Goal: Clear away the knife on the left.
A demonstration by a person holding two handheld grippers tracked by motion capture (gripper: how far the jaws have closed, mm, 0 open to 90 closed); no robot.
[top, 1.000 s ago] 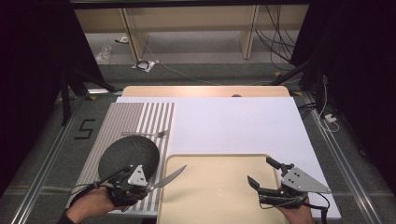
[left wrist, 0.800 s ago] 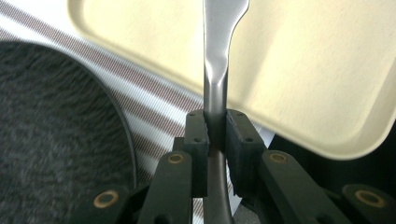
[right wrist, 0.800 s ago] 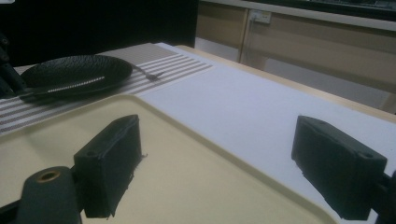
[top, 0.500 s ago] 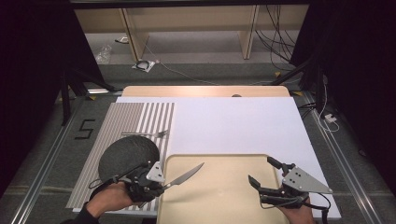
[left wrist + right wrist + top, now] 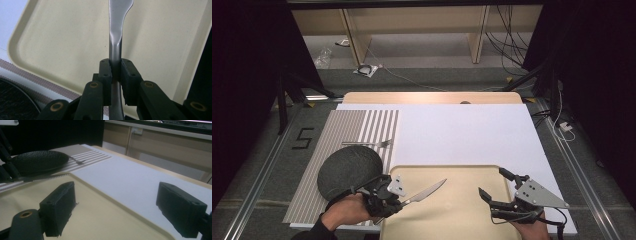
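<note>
Nearest the person, the left gripper (image 5: 388,196) has its fingers (image 5: 106,75) clamped on the handle of a knife (image 5: 424,192), blade out over the beige tray (image 5: 472,172). The right gripper (image 5: 494,192) hovers at the tray's right side, fingers wide apart and empty. To set the knife down well, lower it flat onto the tray before letting go. Farther off lie a black plate (image 5: 349,170) and a fork (image 5: 372,144) on a striped mat (image 5: 362,125). The left gripper view shows the grip closely; the high view shows the layout.
</note>
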